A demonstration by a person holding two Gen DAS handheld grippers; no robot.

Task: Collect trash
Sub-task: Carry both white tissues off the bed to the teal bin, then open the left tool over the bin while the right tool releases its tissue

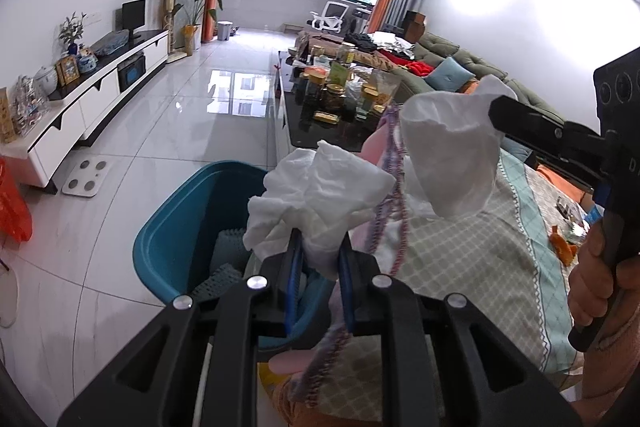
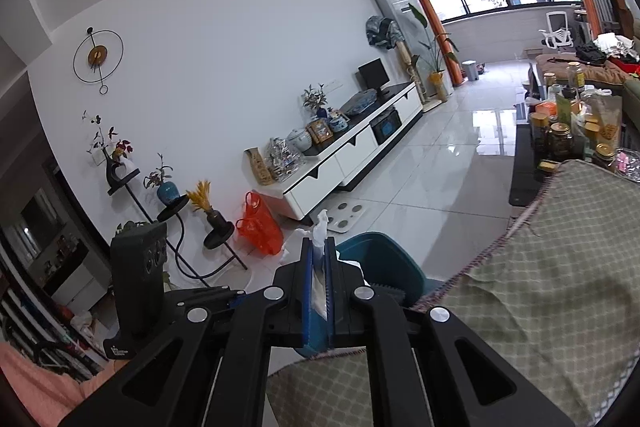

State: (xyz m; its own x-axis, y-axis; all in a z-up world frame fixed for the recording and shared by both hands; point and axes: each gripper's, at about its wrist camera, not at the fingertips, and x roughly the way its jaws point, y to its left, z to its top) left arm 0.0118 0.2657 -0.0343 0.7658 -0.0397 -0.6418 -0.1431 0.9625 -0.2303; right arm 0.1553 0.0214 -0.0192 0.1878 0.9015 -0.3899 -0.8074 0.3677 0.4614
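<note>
My left gripper (image 1: pixel 320 239) is shut on a crumpled white tissue (image 1: pixel 320 191), which sits between its blue pads above the teal bin (image 1: pixel 176 231) on the floor. The right gripper (image 1: pixel 495 114) reaches in from the right, a hand on its grip, and holds a second white tissue (image 1: pixel 452 155) higher up. In the right wrist view, the right gripper (image 2: pixel 319 243) is shut on that tissue (image 2: pixel 320 225), with the teal bin (image 2: pixel 384 259) just beyond and below its tips. The left gripper's black housing (image 2: pixel 138 267) stands at the left; its fingertips are hidden.
A checked cloth with a fringed edge (image 1: pixel 480 247) covers the surface at right, next to the bin. A dark coffee table (image 1: pixel 320 131) bears several jars. On the floor are a white scale (image 1: pixel 86 177), an orange plastic bag (image 2: pixel 258 227) and black plant stands (image 2: pixel 216 231).
</note>
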